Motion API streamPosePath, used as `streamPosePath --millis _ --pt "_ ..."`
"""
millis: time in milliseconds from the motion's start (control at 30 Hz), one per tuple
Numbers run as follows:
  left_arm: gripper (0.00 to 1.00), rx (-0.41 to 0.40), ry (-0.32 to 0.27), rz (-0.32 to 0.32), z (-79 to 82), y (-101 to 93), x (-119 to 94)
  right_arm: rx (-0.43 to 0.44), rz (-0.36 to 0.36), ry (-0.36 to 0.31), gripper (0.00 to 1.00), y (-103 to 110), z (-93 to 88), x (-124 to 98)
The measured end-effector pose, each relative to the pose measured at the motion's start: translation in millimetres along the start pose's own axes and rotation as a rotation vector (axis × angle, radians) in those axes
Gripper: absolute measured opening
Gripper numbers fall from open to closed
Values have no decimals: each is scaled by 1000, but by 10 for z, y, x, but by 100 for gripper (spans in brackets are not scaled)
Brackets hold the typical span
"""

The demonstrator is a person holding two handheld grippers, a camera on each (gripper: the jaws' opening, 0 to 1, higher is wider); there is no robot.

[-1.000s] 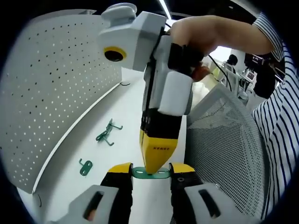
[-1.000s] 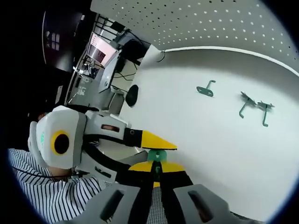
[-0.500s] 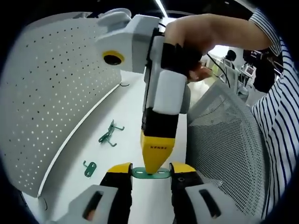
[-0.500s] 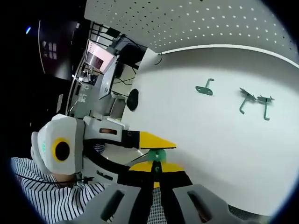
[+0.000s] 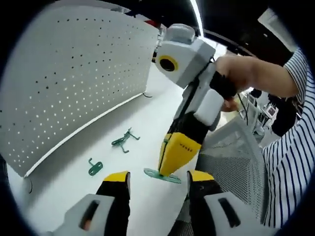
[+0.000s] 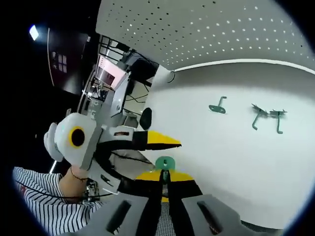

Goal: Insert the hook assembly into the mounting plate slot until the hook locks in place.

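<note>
White-bodied grippers, yellow-tipped black jaws; navy-and-white striped sleeve [image 5: 290, 147].

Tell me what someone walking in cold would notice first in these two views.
First, the green mounting plate pinched edge-on in the right gripper, which reaches in from the upper right of the left gripper view, between the left gripper's parted yellow jaws. Next, the white pegboard curving up behind the white table. Then the loose green hooks: a single hook and a tangled pair lying near the pegboard's foot.

green mounting plate [image 5: 162, 175] | flat, pinched in right tongs [image 6: 164, 173] | above white table
</note>
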State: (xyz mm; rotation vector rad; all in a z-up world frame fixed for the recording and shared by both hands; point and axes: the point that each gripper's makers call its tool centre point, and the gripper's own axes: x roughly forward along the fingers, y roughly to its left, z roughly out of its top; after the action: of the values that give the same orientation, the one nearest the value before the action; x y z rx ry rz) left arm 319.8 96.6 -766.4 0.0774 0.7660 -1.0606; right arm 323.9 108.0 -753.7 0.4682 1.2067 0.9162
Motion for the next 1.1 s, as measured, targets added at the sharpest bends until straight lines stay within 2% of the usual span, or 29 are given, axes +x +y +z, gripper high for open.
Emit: streamPosePath --millis 67,100,200,267,300,400,467,600,733,867,1000,1100 --pt "54 -29 8 -10 -15 -6 -33 -40 2 -63 0 27 110 -30" --pt "54 -42 -11 -11 21 -8 -58 -54 -17 -103 0 6 175 -55" --pt "62 -153 -108 -23 207 -20 -151 -25 -13 -200 0 32 339 -127" --pt "66 -177 -160 -6 314 26 -236 -25 -15 -254 0 64 425 -179" --pt "68 -186 -177 2 348 47 -269 -43 -20 -303 0 96 502 -220" --pt "70 -192 -186 21 386 109 -379 -92 -60 -388 0 135 633 -293" --pt "73 -204 -197 33 397 152 -411 -107 -106 -433 0 127 693 -332" --pt "80 -233 -226 75 407 250 -495 -123 -142 -549 0 164 847 -378" --pt "89 -245 -252 121 422 307 -544 -129 -163 -572 0 199 892 -332" --pt "93 -259 -262 144 400 343 -564 -156 -197 -614 0 198 982 -340" --pt "97 -285 -290 151 408 365 -597 -215 -260 -698 0 200 1131 -444" --pt "99 -288 -303 164 415 393 -626 -223 -266 -740 0 236 1205 -494"
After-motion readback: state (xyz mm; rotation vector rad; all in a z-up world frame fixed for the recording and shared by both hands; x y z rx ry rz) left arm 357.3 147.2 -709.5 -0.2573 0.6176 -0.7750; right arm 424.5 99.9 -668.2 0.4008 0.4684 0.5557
